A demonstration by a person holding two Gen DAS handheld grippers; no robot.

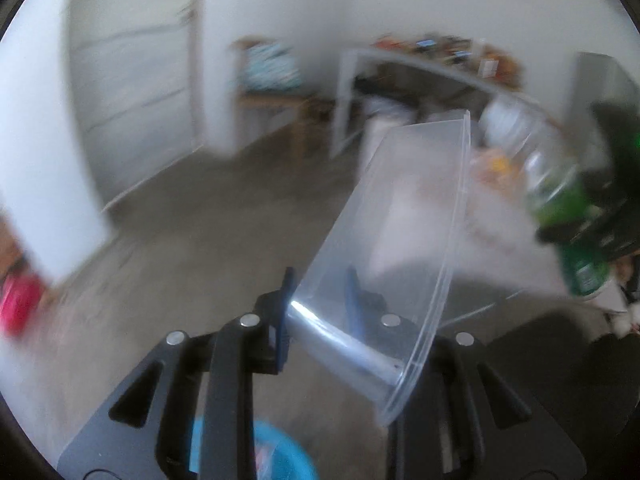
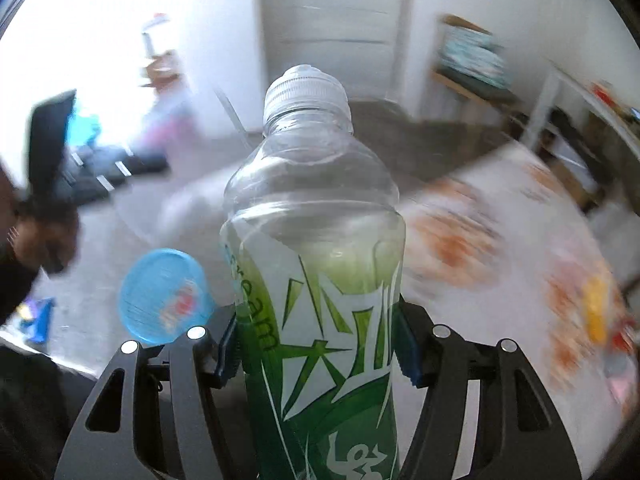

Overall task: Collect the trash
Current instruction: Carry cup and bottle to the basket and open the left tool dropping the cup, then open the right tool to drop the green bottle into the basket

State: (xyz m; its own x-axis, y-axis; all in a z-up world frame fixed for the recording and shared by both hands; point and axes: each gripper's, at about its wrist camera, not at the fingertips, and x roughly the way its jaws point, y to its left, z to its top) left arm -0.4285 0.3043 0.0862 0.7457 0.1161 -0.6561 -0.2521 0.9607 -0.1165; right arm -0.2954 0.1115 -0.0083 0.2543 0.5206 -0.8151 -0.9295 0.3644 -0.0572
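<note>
In the left wrist view a clear plastic container (image 1: 400, 220) stands tilted, and my left gripper (image 1: 320, 300) is shut on its wall, one blue pad inside and one outside. My right gripper (image 2: 316, 344) is shut on a clear bottle (image 2: 312, 240) with a green and white label and a clear ribbed cap, held upright between the blue pads. The same bottle (image 1: 568, 208) shows blurred at the right edge of the left wrist view. A round blue bin (image 2: 164, 296) with some scraps in it sits on the floor below; it also shows under the left gripper as the blue bin (image 1: 280, 456).
A table with a white, orange-patterned cloth (image 2: 500, 220) and small items lies to the right. Grey floor (image 1: 200, 220) stretches toward a white door (image 2: 340, 20), a wooden shelf (image 1: 268, 76) and a cluttered white desk (image 1: 420, 60). A hand (image 2: 44, 240) shows at the left.
</note>
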